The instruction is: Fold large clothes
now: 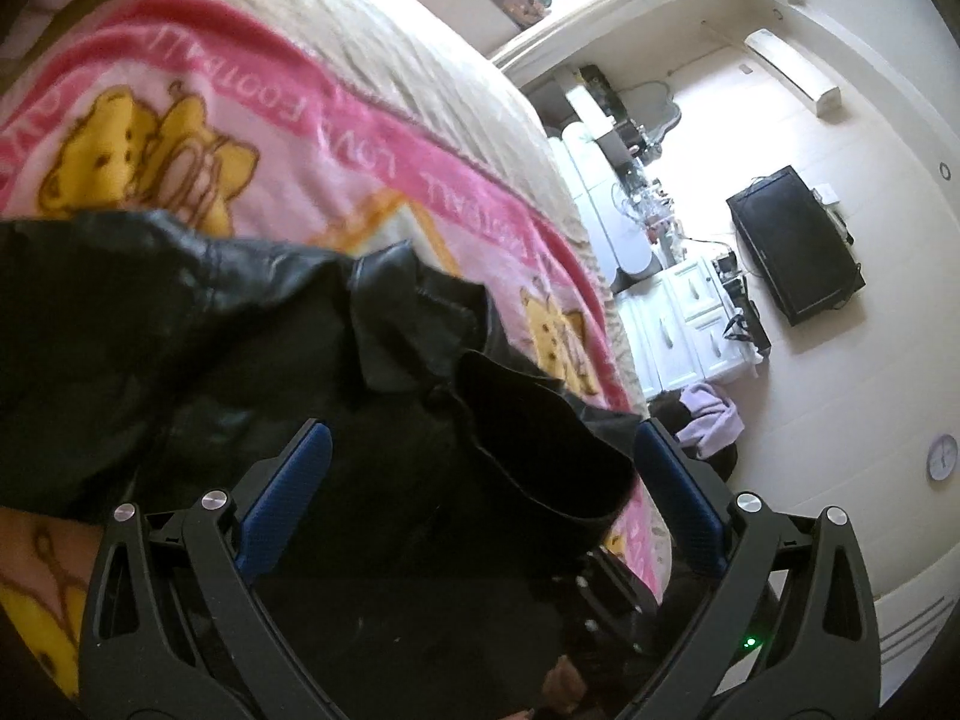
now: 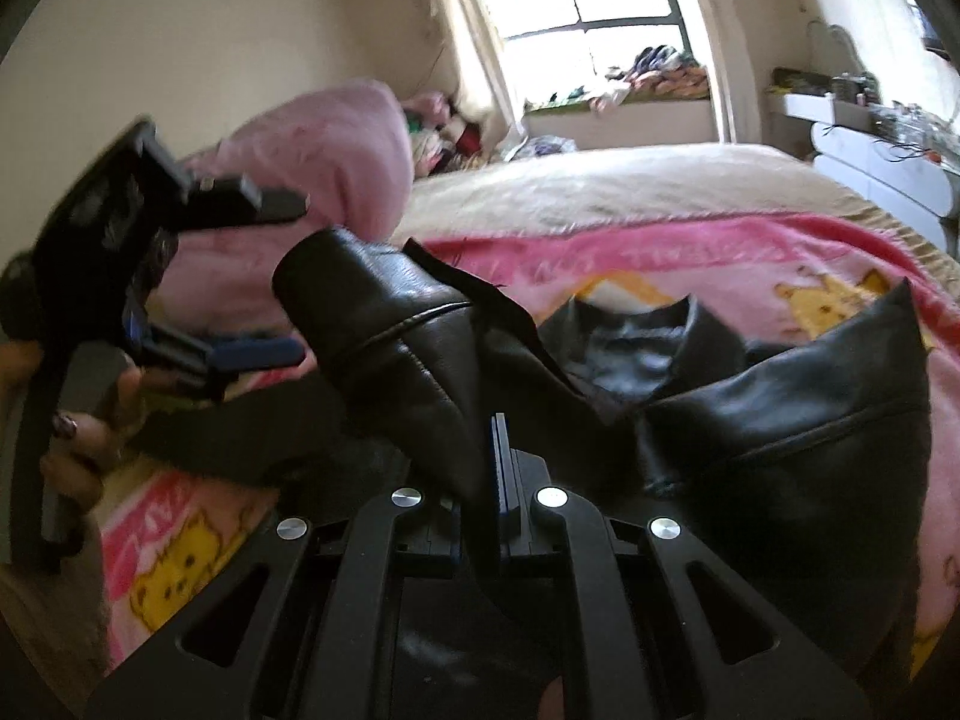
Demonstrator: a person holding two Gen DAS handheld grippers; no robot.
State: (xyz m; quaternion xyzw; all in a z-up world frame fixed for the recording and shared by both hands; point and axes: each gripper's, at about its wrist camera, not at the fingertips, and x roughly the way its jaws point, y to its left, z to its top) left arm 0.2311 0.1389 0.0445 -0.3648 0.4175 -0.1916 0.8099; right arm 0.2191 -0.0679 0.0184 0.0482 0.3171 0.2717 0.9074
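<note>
A black leather jacket (image 2: 780, 420) lies crumpled on a pink cartoon-bear blanket (image 2: 690, 264) on the bed. My right gripper (image 2: 495, 468) is shut on a sleeve (image 2: 384, 312) of the jacket and holds it up off the bed. My left gripper (image 1: 480, 450) is open, its blue pads on either side of a black sleeve cuff (image 1: 540, 450) without gripping it. The jacket (image 1: 180, 330) fills the lower left of the left wrist view. The left gripper (image 2: 288, 276) also shows at the left of the right wrist view, open, held in a hand.
A pink pillow (image 2: 312, 150) lies at the head of the bed. A beige bedspread (image 2: 630, 180) lies beyond the blanket. White drawers (image 1: 684, 324), a dark TV (image 1: 792, 240) and a cluttered window sill (image 2: 648, 78) line the room's walls.
</note>
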